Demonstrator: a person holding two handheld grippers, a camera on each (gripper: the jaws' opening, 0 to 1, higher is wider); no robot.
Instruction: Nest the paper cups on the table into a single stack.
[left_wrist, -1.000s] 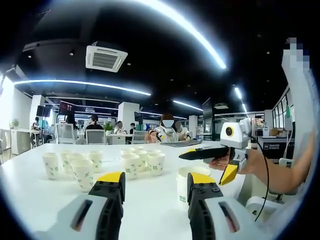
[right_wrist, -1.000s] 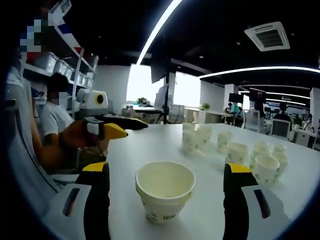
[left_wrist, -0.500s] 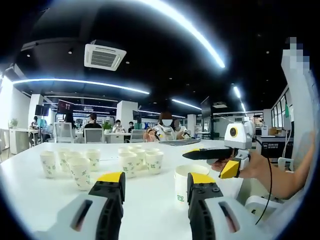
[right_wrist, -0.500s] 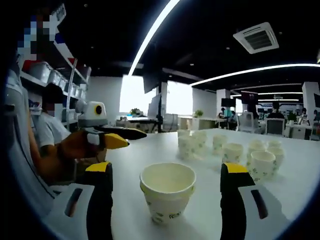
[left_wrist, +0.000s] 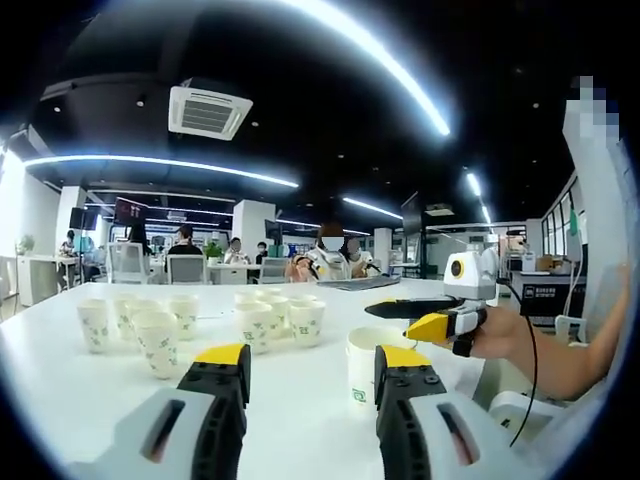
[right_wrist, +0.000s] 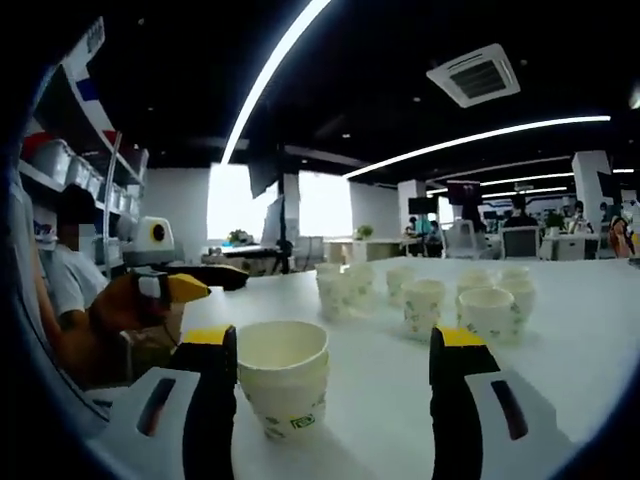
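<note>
Both tongs are hovering low over the white table (left_wrist: 300, 400), jaws spread wide, gripping nothing. Left tongs (left_wrist: 312, 365) are sitting just beside the nested cup stack (left_wrist: 368, 365). Right tongs (right_wrist: 333, 345) are framing that stack (right_wrist: 285, 385), which is standing near their left jaw. Loose paper cups (right_wrist: 420, 300) are clustering farther back on the table.

The left gripper (left_wrist: 310, 375) is level, jaws parted. The right gripper (right_wrist: 332, 350) is level too, jaws spread wide, held by a hand (left_wrist: 495, 335).
</note>
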